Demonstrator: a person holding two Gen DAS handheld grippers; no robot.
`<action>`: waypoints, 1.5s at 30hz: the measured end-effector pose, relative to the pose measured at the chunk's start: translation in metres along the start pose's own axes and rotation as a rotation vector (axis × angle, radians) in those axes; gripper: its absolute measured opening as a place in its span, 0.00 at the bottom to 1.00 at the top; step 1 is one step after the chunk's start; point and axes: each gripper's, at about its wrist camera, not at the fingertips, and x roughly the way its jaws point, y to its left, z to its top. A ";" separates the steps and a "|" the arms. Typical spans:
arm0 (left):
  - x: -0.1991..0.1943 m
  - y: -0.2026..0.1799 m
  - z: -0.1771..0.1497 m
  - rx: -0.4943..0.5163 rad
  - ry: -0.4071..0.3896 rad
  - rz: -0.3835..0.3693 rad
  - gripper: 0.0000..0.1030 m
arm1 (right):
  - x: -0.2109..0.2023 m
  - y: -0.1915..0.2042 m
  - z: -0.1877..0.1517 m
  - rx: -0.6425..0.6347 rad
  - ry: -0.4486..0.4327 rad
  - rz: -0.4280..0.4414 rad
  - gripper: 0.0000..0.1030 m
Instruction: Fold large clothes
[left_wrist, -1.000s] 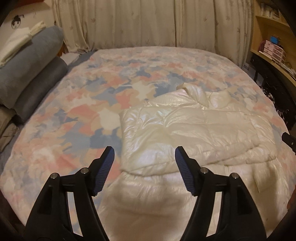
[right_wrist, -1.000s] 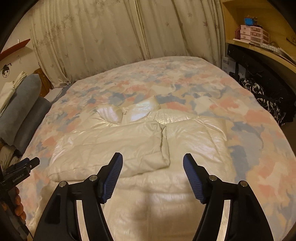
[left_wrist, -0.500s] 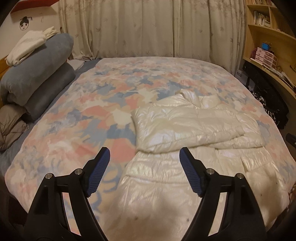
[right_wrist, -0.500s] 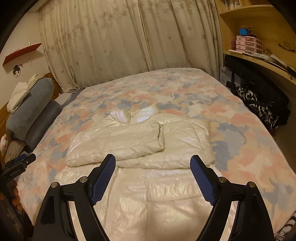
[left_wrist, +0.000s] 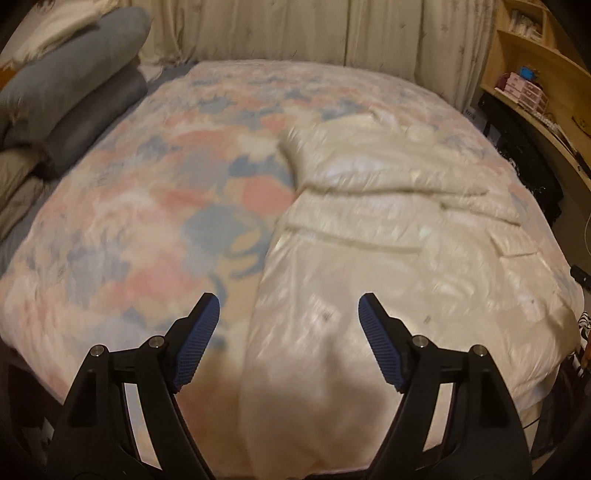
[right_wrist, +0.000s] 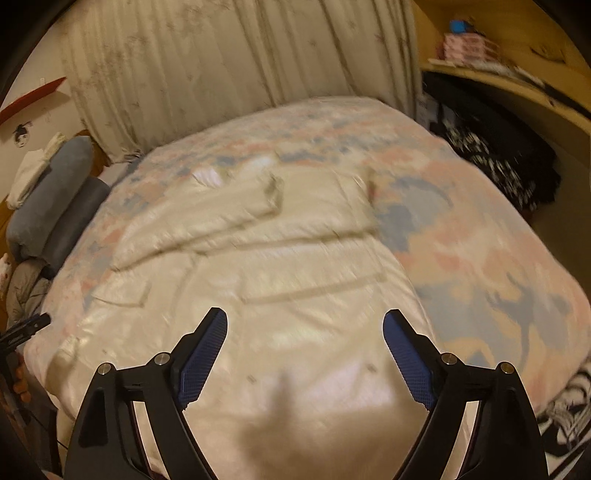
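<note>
Though blurred, coat (left_wrist: 388, 258) hem at bed (left_wrist: 129, 240) edge.

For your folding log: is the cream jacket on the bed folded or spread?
Partly folded: the cream jacket's sleeves lie across its chest, the lower body spread flat.

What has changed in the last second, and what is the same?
Both grippers, left and right, pulled back toward the coat's near hem and opened their jaws somewhat wider. Nothing was grasped or released. The coat stays on the bed, sleeves folded in.
</note>
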 end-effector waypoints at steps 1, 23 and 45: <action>0.005 0.005 -0.003 -0.009 0.013 -0.002 0.74 | -0.001 -0.011 -0.010 0.022 0.017 -0.014 0.85; 0.069 0.070 -0.051 -0.155 0.168 -0.249 0.82 | 0.035 -0.121 -0.096 0.289 0.133 0.072 0.80; 0.058 0.031 -0.060 -0.257 0.173 -0.256 0.06 | 0.016 -0.069 -0.073 0.189 0.034 0.144 0.14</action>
